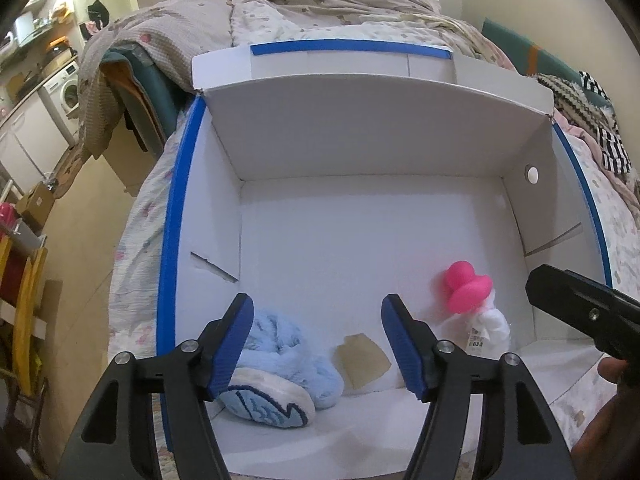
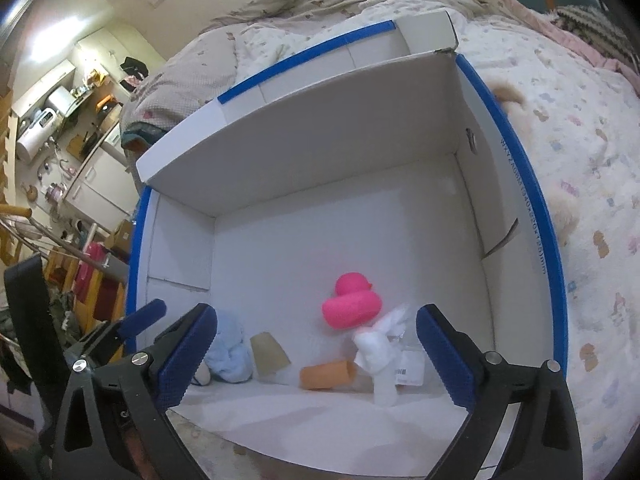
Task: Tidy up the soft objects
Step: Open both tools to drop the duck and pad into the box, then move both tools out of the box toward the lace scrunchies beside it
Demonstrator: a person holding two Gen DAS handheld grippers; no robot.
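both grippers, left (image 1: 318, 336) and right (image 2: 316, 354), hang spread and empty over the white box (image 1: 360, 140) holding a blue slipper (image 1: 280, 360) and pink duck (image 2: 352, 304), apparently between placements; next likely fetching another soft item.

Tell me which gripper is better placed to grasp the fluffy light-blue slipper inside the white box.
Left, probably. The left gripper is open, and the fluffy light-blue slipper lies against its left finger. The right gripper is also open but frames the pink rubber duck, with the slipper off to its left.
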